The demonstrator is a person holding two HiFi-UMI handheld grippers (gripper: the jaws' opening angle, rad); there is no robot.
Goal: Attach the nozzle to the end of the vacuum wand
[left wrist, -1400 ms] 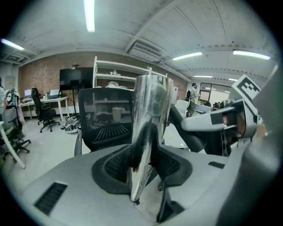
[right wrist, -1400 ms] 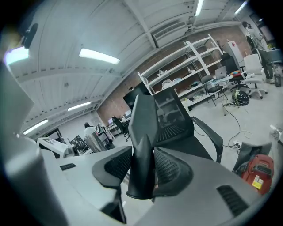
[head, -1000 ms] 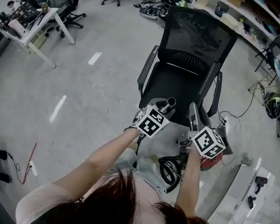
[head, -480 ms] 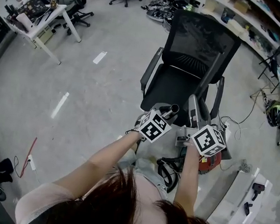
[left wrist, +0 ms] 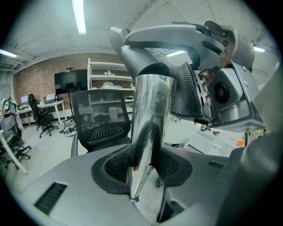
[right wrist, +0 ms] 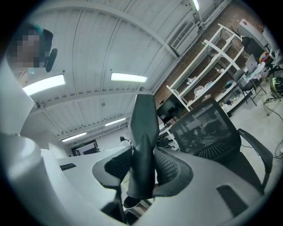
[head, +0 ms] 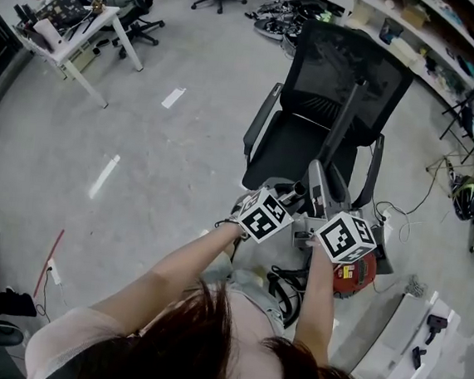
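**Nozzle held at the wand's end, both tongs gripping**

The vacuum wand (left wrist: 150,110), a shiny metal tube, is clamped between the mesh pads of the left tongs (left wrist: 146,165). In the left gripper view it is seen rising steeply past them. The nozzle (right wrist: 143,128), a dark crevice piece with a flat tip, is grasped by the right tongs (right wrist: 143,170), whose pads are pressed on its two sides. Its narrow tip is pointed up and away, and its round open socket is turned down towards the camera. Just below that socket the bright rim of the wand's end is seen, and the two are closely lined up. Whether the socket is already touching the tube cannot be told, since the joint lies at the dark lower edge of the view.

In the head view both tongs are held close together, side by side, in front of the person. The nozzle's dark length is seen against the back of a black office chair (head: 299,149) behind them. Below the right tongs, on the grey floor (head: 165,161), what seems to be a red canister (head: 355,275) with a black hose (head: 282,289) is partly shown. A white table (head: 78,42) is set well apart at the upper left.
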